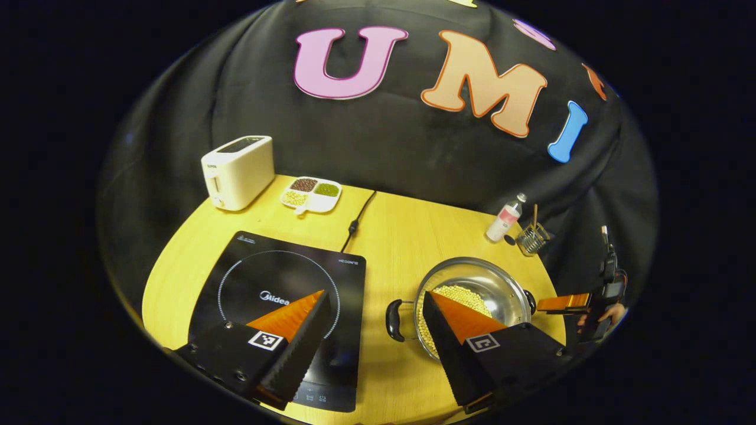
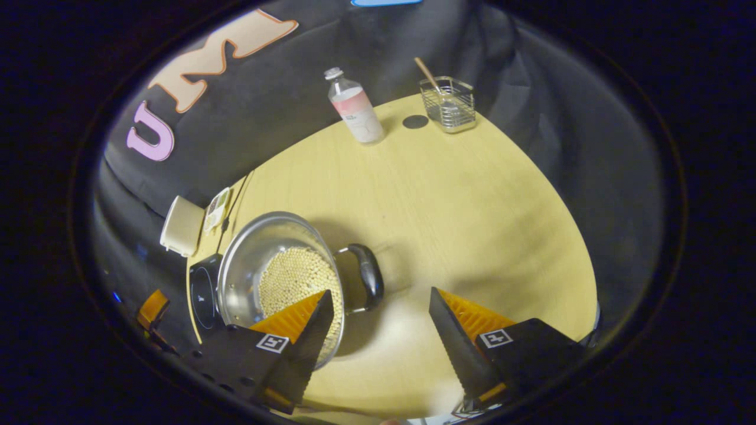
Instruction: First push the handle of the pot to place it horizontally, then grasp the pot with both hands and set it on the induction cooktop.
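Two grippers above yellow table (image 1: 401, 236), both with jaws spread wide, pinching nothing. Left gripper (image 1: 375, 321) over gap between induction cooktop (image 1: 283, 307) and pot (image 1: 472, 295); one finger (image 1: 295, 319) over cooktop glass, other across pot's near rim. Pot on table at 3 o'clock from cooktop in left gripper view, steel, holding pale round beans (image 2: 292, 277). Black pot handles at 9 o'clock (image 1: 394, 320) and 3 o'clock (image 1: 531, 301) of pot. Right gripper (image 2: 378, 321) near pot; handle (image 2: 369, 277) ahead, between finger lines, untouched. Right gripper also seen at 3 o'clock of pot in left gripper view (image 1: 567, 304), apart from handle. Toaster (image 1: 238, 171) and divided dish (image 1: 311, 193) at 12 o'clock of cooktop. Bottle (image 2: 356, 109) and wire basket (image 2: 450, 105) at far table edge.
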